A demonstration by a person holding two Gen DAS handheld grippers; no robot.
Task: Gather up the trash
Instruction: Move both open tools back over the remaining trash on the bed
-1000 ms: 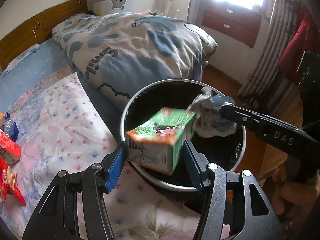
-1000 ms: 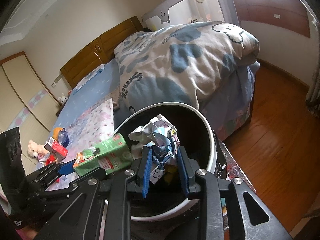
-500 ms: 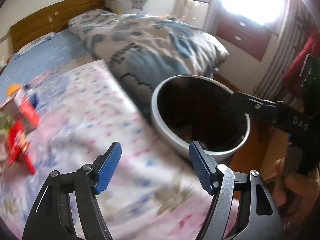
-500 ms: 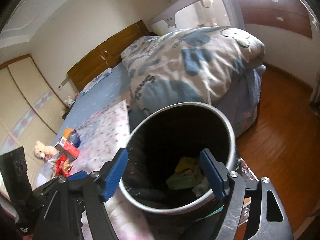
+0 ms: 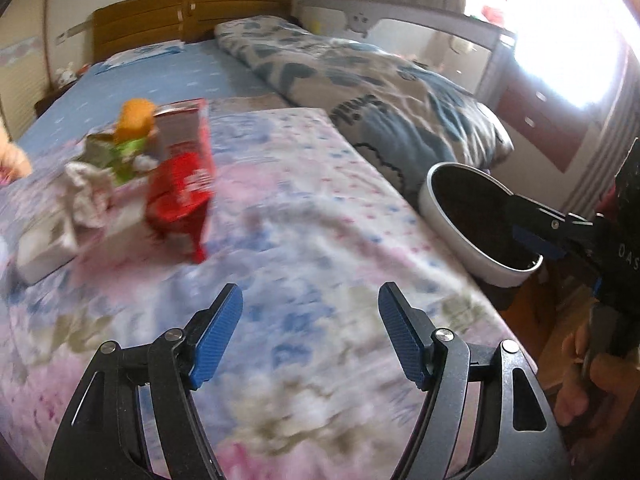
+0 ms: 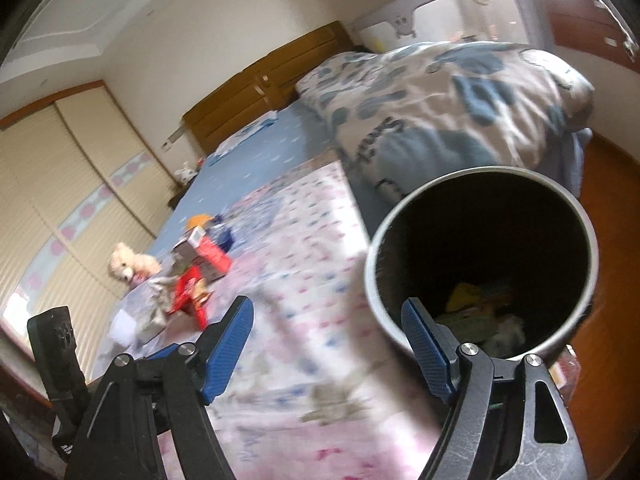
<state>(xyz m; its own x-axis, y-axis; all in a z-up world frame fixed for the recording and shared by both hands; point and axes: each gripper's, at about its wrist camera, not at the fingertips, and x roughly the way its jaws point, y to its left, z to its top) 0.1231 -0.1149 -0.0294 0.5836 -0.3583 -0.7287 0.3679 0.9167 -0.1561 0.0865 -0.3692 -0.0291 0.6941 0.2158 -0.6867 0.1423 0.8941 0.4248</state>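
My left gripper (image 5: 310, 296) is open and empty over the floral sheet (image 5: 320, 216). Ahead of it to the left lies a blurred trash pile: a red snack bag (image 5: 180, 196), a red-and-white carton (image 5: 182, 128), crumpled paper (image 5: 86, 188) and a white box (image 5: 44, 248). The round bin (image 5: 436, 200) stands at the bed's right edge, with the right gripper's fingers (image 5: 536, 236) over its rim. In the right wrist view my right gripper (image 6: 328, 308) is open and empty, its right finger in front of the bin (image 6: 376, 280). Yellow and green trash (image 6: 468, 300) lies inside. The red bag (image 6: 188, 292) is far left.
A folded blue-and-white quilt (image 5: 380, 92) fills the bed's far right, behind the bin. A wooden headboard (image 5: 192, 16) and a teddy (image 6: 128, 264) lie beyond the pile. Wooden floor (image 6: 608, 240) runs right of the bin. A hand (image 5: 580, 380) holds the right gripper.
The green carton and the crumpled paper left the grippers and dropped into the bin. Both grippers opened wide and swung left over the bed, bringing the trash pile into view.
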